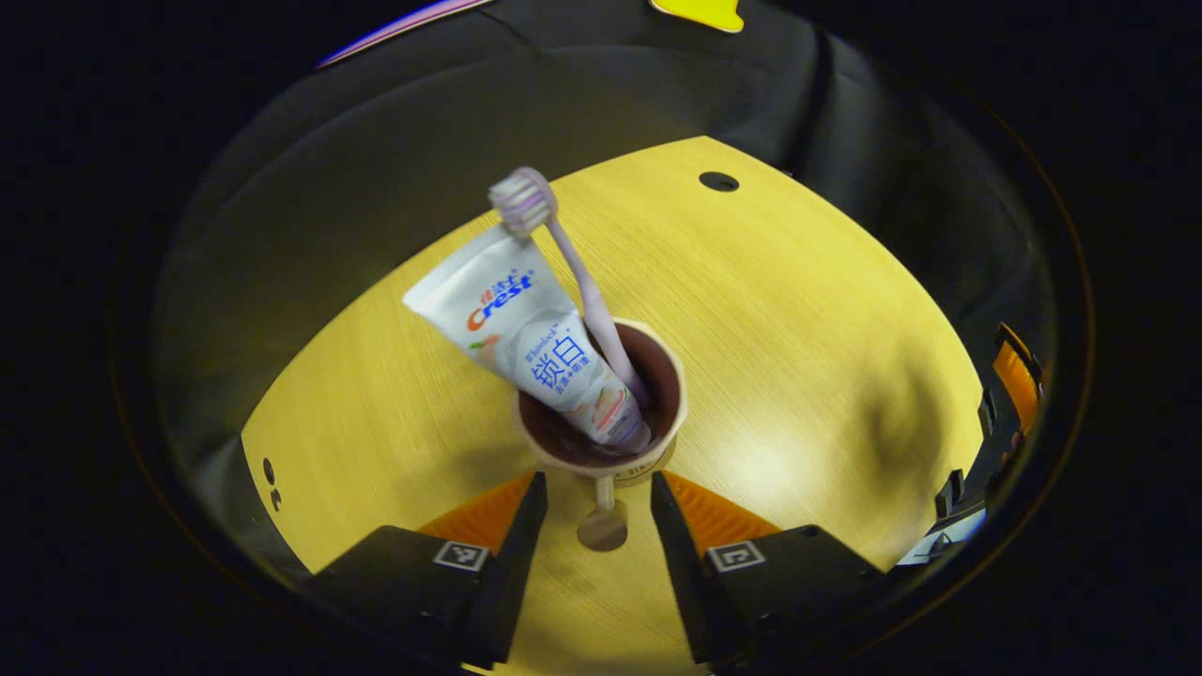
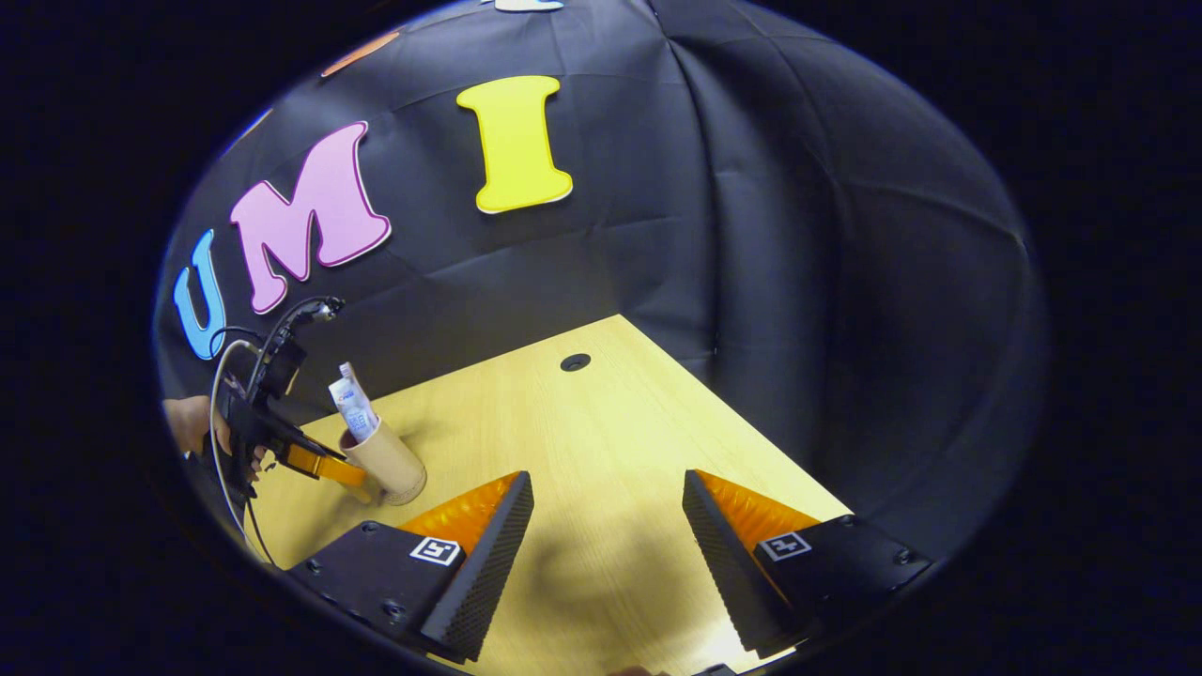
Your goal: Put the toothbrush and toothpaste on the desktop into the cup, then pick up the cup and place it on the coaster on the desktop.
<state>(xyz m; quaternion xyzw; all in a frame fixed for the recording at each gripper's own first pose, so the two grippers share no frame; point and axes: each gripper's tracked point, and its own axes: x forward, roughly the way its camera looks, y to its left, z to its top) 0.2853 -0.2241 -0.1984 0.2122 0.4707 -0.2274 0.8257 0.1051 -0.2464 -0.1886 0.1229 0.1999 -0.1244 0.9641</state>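
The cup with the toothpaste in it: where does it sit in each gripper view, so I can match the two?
Left gripper view: the cup is at centre, just beyond the left gripper, its fingers either side of the base.
Right gripper view: the cup is at lower left, small.
Shared landmark: the round hole in the desktop.
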